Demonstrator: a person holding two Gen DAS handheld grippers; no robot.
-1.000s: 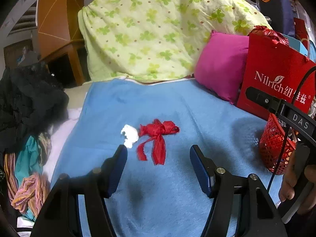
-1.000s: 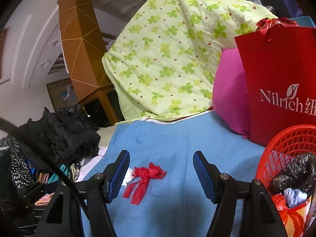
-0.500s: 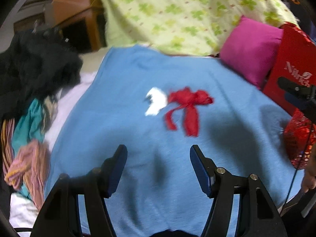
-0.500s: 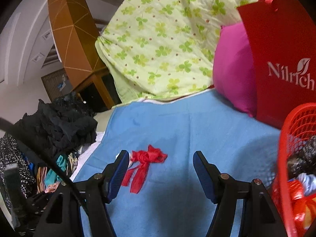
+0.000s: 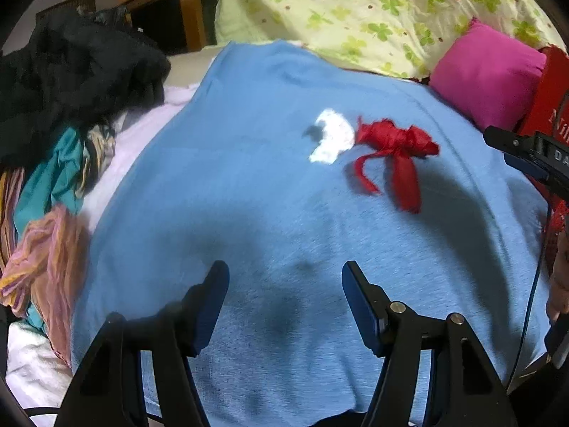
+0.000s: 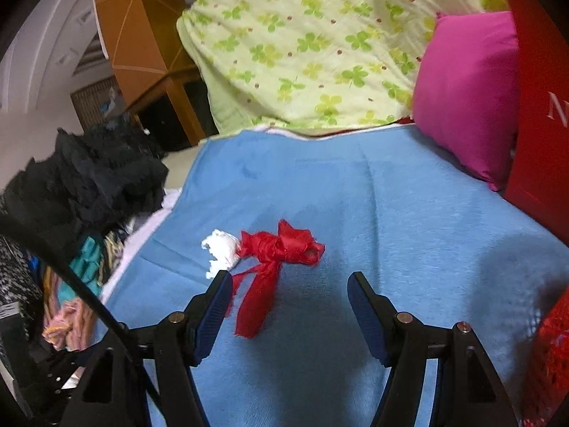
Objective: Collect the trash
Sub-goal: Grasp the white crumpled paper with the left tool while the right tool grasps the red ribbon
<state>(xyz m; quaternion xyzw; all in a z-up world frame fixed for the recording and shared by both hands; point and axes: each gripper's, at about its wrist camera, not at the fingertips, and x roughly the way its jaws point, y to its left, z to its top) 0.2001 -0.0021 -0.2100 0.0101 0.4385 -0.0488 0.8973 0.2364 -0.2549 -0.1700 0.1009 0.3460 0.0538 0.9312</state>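
Note:
A red ribbon bow (image 5: 394, 153) and a crumpled white tissue (image 5: 330, 137) lie side by side on the blue blanket (image 5: 284, 231). My left gripper (image 5: 284, 290) is open and empty, well short of them. My right gripper (image 6: 290, 297) is open and empty, with the ribbon bow (image 6: 277, 259) just ahead between its fingers and the tissue (image 6: 220, 251) by its left fingertip. A red mesh basket (image 6: 549, 352) shows at the lower right edge of the right wrist view. The right gripper's body also shows in the left wrist view (image 5: 533, 156).
A pile of black and coloured clothes (image 5: 60, 114) lies left of the blanket. A green clover-print quilt (image 6: 313, 42) and pink pillow (image 6: 466, 96) lie at the back. A red paper bag (image 6: 544, 106) stands at the right, above the basket.
My left gripper has pulled back and tilted down, so the bow and tissue sit farther off. My right gripper has moved forward and left toward the bow; the basket has slid mostly out of its view.

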